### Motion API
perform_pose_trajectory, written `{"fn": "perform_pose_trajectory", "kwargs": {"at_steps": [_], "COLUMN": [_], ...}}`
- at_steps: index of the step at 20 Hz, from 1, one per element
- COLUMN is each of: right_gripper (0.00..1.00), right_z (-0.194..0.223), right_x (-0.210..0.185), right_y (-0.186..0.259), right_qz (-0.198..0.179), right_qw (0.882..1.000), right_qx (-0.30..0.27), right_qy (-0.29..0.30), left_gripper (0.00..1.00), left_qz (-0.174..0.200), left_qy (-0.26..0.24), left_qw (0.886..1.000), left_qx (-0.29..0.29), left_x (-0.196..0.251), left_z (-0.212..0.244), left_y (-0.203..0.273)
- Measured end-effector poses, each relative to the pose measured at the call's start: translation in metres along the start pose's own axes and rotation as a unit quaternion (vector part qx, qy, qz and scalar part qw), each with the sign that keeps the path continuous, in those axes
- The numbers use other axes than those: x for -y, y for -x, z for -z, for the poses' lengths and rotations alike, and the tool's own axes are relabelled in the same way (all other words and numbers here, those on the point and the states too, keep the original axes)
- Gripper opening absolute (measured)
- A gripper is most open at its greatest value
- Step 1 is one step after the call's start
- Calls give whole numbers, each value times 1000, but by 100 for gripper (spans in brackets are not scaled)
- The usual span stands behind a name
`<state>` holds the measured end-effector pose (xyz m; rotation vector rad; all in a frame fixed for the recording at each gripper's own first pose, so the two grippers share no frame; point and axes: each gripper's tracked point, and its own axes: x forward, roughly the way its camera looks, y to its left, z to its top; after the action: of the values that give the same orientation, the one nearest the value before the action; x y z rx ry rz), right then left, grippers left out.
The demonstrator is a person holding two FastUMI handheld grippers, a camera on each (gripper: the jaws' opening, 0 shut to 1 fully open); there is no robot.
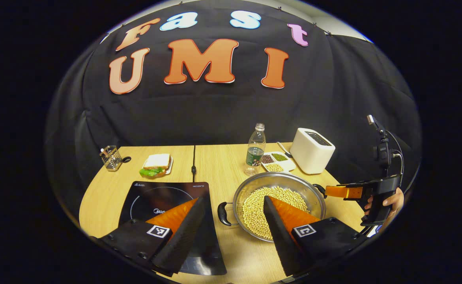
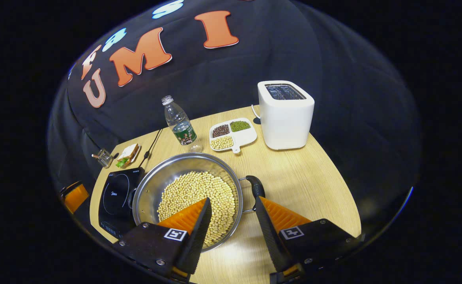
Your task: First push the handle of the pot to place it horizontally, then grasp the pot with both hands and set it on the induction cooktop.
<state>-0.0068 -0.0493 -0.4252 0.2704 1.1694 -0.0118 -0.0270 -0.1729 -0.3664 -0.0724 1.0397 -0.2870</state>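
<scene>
Sitting on the surface (image 2: 302,177) just beside the induction cooktop (image 1: 163,197), the pot (image 2: 152,185) of beans is looking heavy, rigid and slick; its 2 black side handles are offering the best grip. Left tongs (image 1: 234,221) are hanging released around the pot's cooktop-side handle (image 1: 223,213). Right tongs (image 2: 231,227) are hanging released near the far handle (image 2: 256,187).

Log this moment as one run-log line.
pot on table, off cooktop | left gripper open at left handle | right gripper open at right handle
</scene>
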Motion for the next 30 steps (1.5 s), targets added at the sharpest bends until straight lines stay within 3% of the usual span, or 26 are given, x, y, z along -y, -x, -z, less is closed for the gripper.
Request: {"fn": "perform_pose_trajectory", "kwargs": {"at_steps": [5, 7, 15, 17, 19, 24, 30], "right_gripper": [79, 80, 80, 80, 80, 80, 79], "right_z": [2, 4, 9, 10, 10, 14, 30], "right_x": [7, 9, 15, 16, 15, 25, 40], "right_y": [-15, -19, -43, -44, -46, -52, -68], "right_qz": [11, 16, 33, 35, 36, 63, 81], "right_qw": [1000, 999, 998, 998, 997, 995, 994], "right_qx": [-5, -10, -22, -22, -21, -25, -48], "right_qy": [17, 26, 45, 51, 62, 77, 63], "left_gripper": [98, 92, 90, 93, 89, 89, 87], "left_qz": [1, 10, -12, -25, -28, -36, -50], "left_qy": [41, 67, 33, 16, 21, 8, -19], "left_qw": [996, 993, 990, 990, 990, 992, 992], "left_qx": [-75, -100, -140, -138, -137, -122, -113], "left_x": [3, 7, 2, -3, -2, 4, 4], "left_z": [31, 44, 76, 80, 82, 90, 97], "left_y": [-40, -54, -101, -108, -111, -129, -150]}}
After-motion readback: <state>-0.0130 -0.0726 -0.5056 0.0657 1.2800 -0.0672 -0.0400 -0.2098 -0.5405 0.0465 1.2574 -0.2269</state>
